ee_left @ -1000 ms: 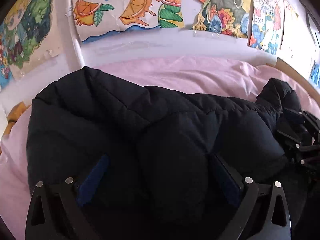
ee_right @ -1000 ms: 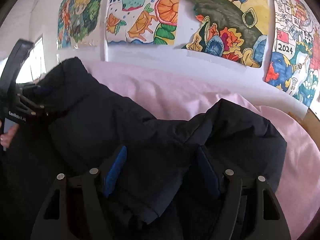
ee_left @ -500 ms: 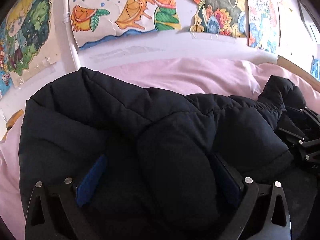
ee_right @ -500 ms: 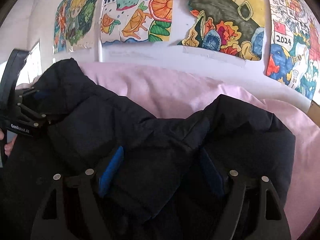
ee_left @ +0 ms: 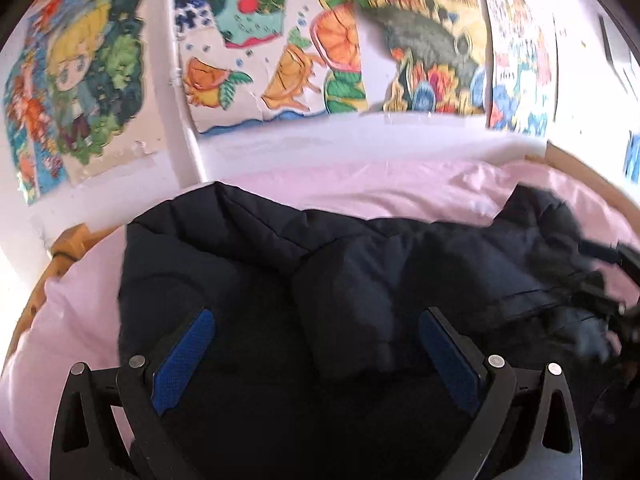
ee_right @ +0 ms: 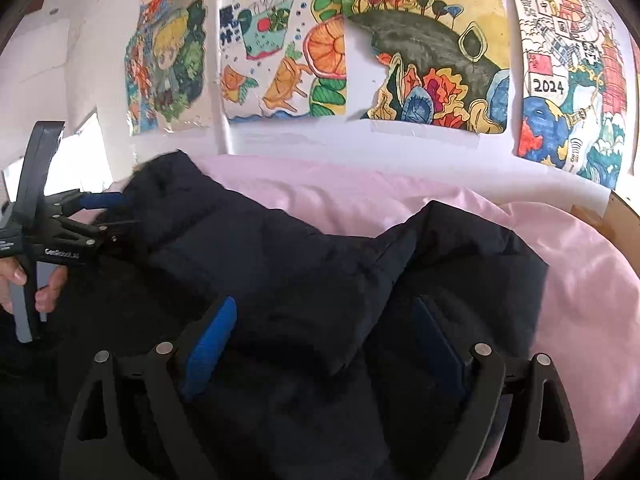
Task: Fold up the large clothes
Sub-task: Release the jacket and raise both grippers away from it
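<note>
A black puffer jacket (ee_left: 248, 264) lies bunched on a pink bed sheet (ee_left: 360, 184); it also fills the right wrist view (ee_right: 280, 256). My left gripper (ee_left: 316, 328) is open, its blue pads (ee_left: 184, 356) wide apart over a fold of the jacket. My right gripper (ee_right: 324, 320) is open, its blue pads (ee_right: 208, 336) straddling a jacket fold. The left gripper also shows at the left of the right wrist view (ee_right: 100, 212), jaws apart at the jacket's edge. The right gripper shows blurred at the right edge of the left wrist view (ee_left: 600, 288).
A white wall with several colourful drawings (ee_right: 432, 64) stands just behind the bed. A wooden bed frame edge (ee_left: 64, 248) shows at the left and another (ee_right: 620, 216) at the right. Bare pink sheet (ee_right: 580, 280) lies right of the jacket.
Both grippers have lifted and pulled back a little, so more wall and sheet show. The jacket's far fold has settled lower. The jaws stay wide apart.
</note>
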Motion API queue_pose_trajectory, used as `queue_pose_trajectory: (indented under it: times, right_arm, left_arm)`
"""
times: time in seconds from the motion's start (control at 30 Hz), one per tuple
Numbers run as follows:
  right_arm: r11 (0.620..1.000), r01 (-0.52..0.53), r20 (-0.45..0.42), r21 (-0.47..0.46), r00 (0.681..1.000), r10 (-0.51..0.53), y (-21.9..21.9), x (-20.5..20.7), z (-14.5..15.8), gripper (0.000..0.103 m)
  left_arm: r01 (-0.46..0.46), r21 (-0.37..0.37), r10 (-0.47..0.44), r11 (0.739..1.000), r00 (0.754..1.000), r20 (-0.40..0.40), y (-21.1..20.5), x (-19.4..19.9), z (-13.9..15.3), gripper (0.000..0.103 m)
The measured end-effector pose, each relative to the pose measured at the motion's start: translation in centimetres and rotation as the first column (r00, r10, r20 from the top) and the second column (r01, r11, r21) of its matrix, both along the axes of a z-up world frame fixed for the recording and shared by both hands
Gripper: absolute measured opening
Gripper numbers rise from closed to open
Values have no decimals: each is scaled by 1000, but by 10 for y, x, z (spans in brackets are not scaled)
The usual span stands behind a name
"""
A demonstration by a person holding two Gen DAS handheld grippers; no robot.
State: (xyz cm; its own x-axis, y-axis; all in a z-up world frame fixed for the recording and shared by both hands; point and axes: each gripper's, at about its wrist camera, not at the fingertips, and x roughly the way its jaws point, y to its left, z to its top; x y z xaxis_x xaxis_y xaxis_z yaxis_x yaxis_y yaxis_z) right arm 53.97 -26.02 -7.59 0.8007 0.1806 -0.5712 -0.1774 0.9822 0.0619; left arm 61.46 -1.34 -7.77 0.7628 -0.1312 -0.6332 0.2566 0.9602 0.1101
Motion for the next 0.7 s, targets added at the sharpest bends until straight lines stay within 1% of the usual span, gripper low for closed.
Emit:
queue_pose_trajectory:
  times: [0.03,0.1,0.2,0.3,0.4,0.5,0.57,0.63,0.67,0.7]
  right_arm:
    - [1000,-8,-11,-1,1000,8,1,-9,6,90]
    - [1000,-26,-21,-17,999,26,3,-23,11,90]
    - [998,-22,-11,-56,1000,22,4,-51,22,91]
    - [998,-7,-13,-56,1000,6,2,-81,35,91]
    - [998,32,-6,-47,999,-33,1,-114,56,91]
    - [998,59,-4,-4,998,-59,1,-146,83,91]
    - [996,76,-16,37,997,-76,2,-175,107,91]
    - [993,85,-48,83,996,-81,5,-206,134,91]
    - [994,69,-71,87,995,-63,10,-223,150,91]
    - [995,56,-79,79,996,-50,14,-234,160,91]
  left_arm:
    - [-1,-20,1,1000,1000,-7,0,-7,5,103]
    - [-1,-39,0,999,1000,-8,-3,-21,12,103]
    - [8,-24,-8,1000,1000,-13,-12,-45,19,103]
    - [34,-5,-34,999,999,-25,-28,-75,30,103]
    - [53,7,-53,999,999,10,-34,-117,50,103]
    - [62,-8,-62,998,998,25,-32,-175,82,103]
    - [57,11,-58,998,998,41,-29,-216,107,103]
    - [58,53,-60,997,997,48,-27,-258,134,103]
    - [55,60,-58,997,997,49,-23,-272,144,103]
    - [55,64,-57,996,998,24,-20,-289,155,103]
